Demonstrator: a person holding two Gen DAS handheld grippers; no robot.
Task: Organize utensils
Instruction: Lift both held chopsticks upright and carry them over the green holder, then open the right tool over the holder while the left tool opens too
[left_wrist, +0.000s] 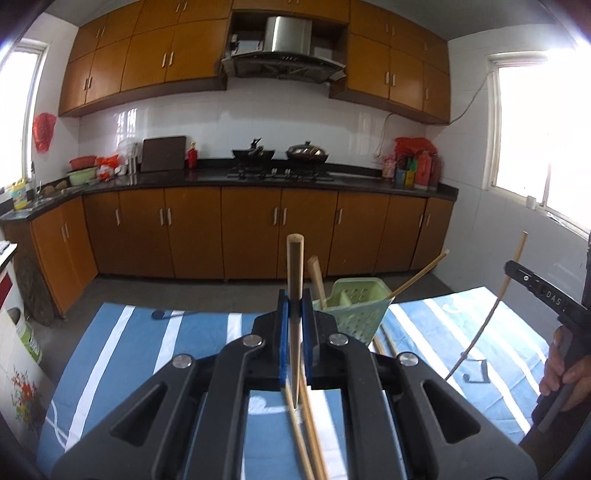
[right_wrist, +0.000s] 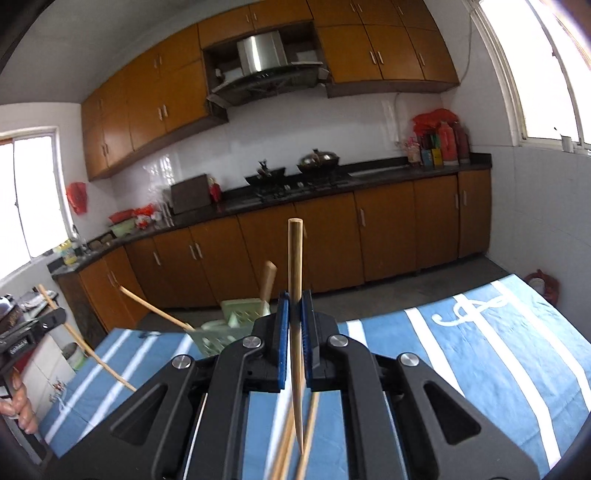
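both grippers are clenched, the left gripper (left_wrist: 295, 314) on one chopstick (left_wrist: 294, 280) and the right gripper (right_wrist: 295, 314) on another chopstick (right_wrist: 295, 266), above the blue cloth (left_wrist: 147, 350). next each must probably drop tip first into the green holder (left_wrist: 354, 306), which already has chopsticks

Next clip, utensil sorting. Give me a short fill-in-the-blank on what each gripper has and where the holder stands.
1. The left gripper is shut on a single ____.
2. The right gripper is clamped on a ____ as well.
3. The utensil holder standing on the striped cloth is ____ in colour.
4. Chopsticks already in the holder number ____.

Missing words: chopstick; chopstick; green; two
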